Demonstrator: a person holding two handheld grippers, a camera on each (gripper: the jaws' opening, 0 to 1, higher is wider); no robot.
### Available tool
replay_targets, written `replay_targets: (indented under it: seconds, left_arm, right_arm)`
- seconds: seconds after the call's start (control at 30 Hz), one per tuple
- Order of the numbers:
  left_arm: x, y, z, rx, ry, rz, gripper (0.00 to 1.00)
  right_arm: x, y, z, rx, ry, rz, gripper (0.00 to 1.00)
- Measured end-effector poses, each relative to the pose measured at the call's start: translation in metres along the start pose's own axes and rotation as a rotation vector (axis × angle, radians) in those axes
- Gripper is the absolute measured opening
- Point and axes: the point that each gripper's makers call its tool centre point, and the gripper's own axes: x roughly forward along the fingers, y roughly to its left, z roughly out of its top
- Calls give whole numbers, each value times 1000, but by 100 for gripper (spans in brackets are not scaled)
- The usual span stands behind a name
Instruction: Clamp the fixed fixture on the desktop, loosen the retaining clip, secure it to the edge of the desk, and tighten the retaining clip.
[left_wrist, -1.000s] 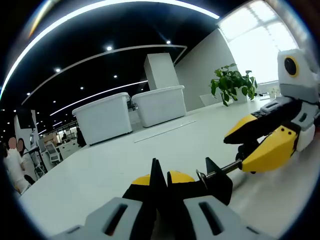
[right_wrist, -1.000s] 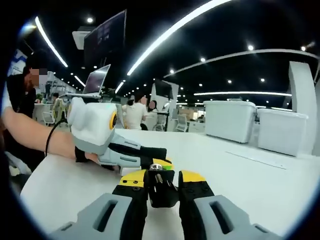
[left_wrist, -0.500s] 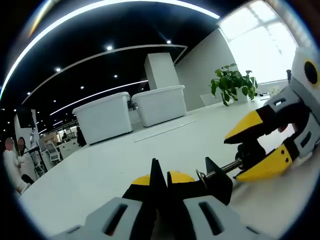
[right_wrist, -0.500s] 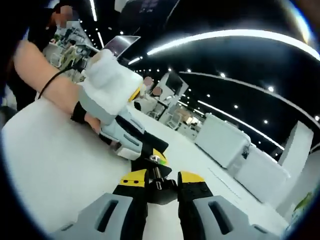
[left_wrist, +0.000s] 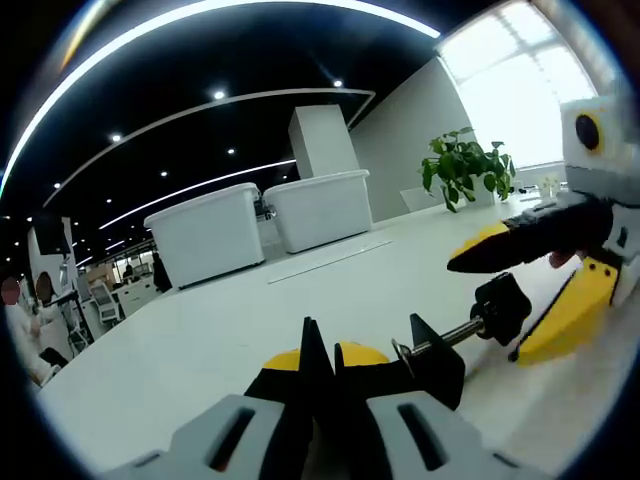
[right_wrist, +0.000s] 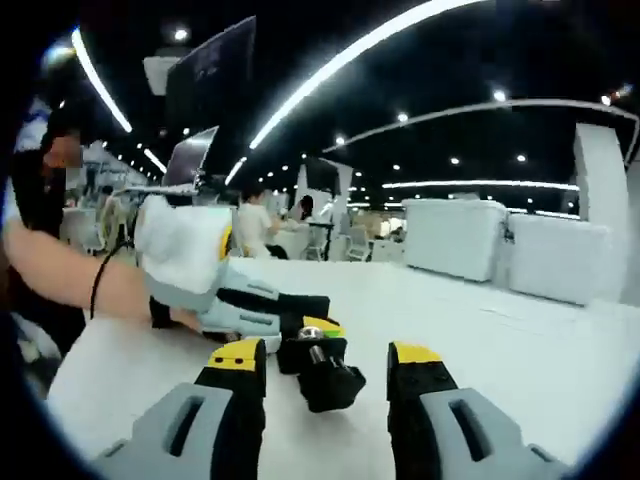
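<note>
My left gripper (left_wrist: 322, 355) is shut on the black clamp fixture (left_wrist: 432, 368), low over the white desk (left_wrist: 200, 340). The fixture's screw runs right to a black knob (left_wrist: 500, 305). My right gripper (left_wrist: 486, 312) comes in from the right, open, one jaw on each side of that knob, not touching it. In the right gripper view my right gripper (right_wrist: 326, 355) stands open with the knob (right_wrist: 328, 385) loose in the gap. Beyond it the left gripper (right_wrist: 316, 324) holds the fixture, with a person's hand (right_wrist: 170, 315) behind it.
Two white bins (left_wrist: 205, 235) (left_wrist: 320, 208) stand at the far side of the desk, and a potted plant (left_wrist: 462, 165) stands near the window. In the right gripper view, a laptop (right_wrist: 195, 155) and several seated people sit beyond the desk (right_wrist: 520, 360).
My right gripper was shut on the knob, rolled with it half a second ago, then rolled back and opened, letting the knob go. The left gripper has held still on the fixture.
</note>
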Motion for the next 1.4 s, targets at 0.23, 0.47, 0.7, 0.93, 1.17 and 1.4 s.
replay_targets:
  seconds: [0.23,0.47,0.7,0.93,1.17,1.4]
  left_arm:
    - [0,0,0,1,0,2,9]
    - [0,0,0,0,0,1,9]
    - [0,0,1,4,-2,2,9]
    - [0,0,1,9,-3,1,9]
    - [0,0,1,6,-3,2,9]
    - [-1,0,0,0,0,5,9]
  right_arm:
    - [-5,-8,3,156,-18,-9,23]
    - [1,12,-14,109,67,59,26]
    - [2,18,-17,117,83,75,25]
    - [1,24,-16,-53,64,74,25]
    - [3,24,-14,-236,54,54,25]
    - [7,27,-14,-477,62,29,25]
